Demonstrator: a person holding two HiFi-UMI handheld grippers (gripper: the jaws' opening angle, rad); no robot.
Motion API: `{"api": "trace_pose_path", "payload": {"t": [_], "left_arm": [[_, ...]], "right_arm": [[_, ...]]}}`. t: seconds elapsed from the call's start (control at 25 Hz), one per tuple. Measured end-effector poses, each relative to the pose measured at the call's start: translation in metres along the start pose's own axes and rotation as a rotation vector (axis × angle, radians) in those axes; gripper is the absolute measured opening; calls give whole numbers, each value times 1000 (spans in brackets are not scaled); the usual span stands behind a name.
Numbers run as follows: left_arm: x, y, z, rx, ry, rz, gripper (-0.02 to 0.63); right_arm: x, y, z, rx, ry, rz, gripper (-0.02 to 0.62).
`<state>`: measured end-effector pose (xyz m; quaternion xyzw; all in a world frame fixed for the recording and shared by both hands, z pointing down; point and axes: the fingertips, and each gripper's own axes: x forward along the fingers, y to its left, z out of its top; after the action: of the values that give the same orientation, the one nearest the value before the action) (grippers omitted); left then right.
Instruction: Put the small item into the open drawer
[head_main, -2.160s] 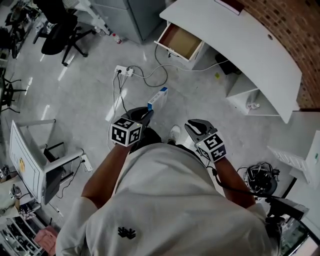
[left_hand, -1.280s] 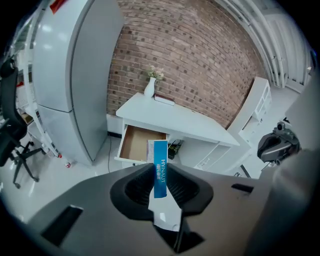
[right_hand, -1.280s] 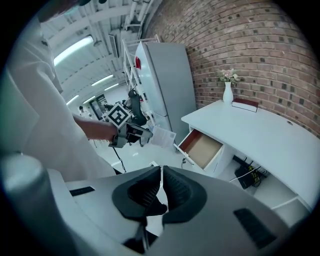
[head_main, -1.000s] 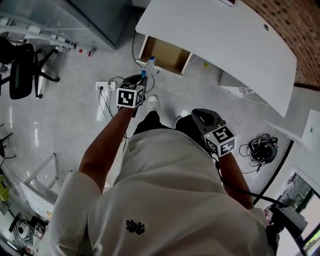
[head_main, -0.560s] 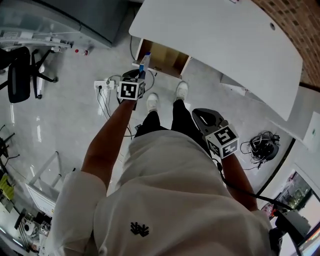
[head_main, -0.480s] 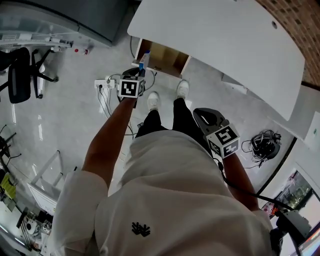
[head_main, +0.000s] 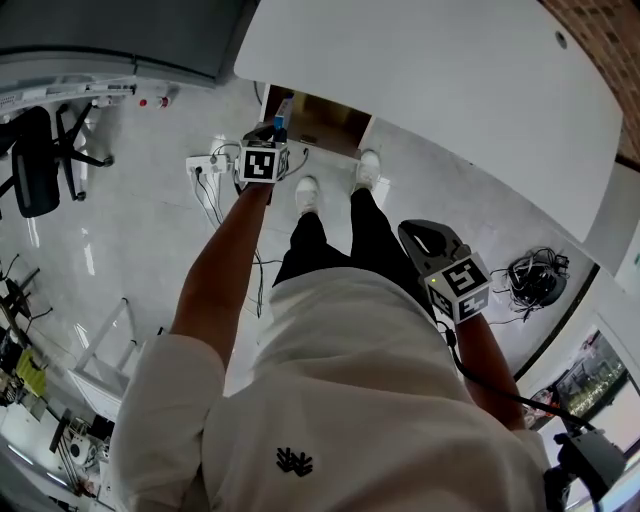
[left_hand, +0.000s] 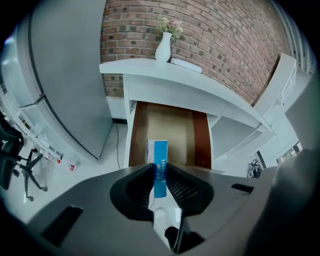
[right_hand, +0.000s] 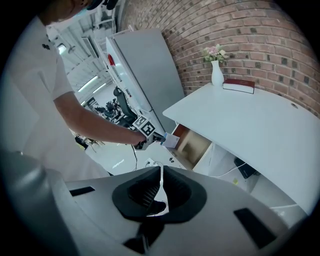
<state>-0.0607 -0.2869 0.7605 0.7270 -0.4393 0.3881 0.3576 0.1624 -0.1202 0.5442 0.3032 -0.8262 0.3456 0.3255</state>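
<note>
Two grippers show: nearest the body, the right gripper (right_hand: 161, 172) has its jaws closed together with nothing between them. Farther out, the left gripper (left_hand: 160, 175) has its jaws clamped on a small blue-and-white cardboard box (left_hand: 158, 152), held upright at the front edge of the open brown wooden drawer (left_hand: 175, 125) under the white tabletop (left_hand: 200, 87).

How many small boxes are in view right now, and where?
1. The blue box is clamped in the left gripper, at the front of the open drawer. The right gripper is shut and empty. Others may be hidden under the desk.
</note>
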Motion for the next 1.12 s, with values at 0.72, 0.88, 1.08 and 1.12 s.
{"api": "trace_pose_path", "payload": {"t": [0.72, 0.88, 1.08, 1.12], "left_arm": [[84, 15, -4, 36, 74, 10, 87], [92, 16, -5, 32, 91, 8, 89], [99, 15, -6, 27, 108, 11, 92], [100, 15, -6, 27, 110, 10, 92]], "right_arm": [[19, -50, 3, 45, 78, 22, 40], [21, -57, 4, 47, 83, 22, 40], [20, -62, 2, 52, 90, 22, 40], [20, -63, 1, 54, 92, 22, 40]]}}
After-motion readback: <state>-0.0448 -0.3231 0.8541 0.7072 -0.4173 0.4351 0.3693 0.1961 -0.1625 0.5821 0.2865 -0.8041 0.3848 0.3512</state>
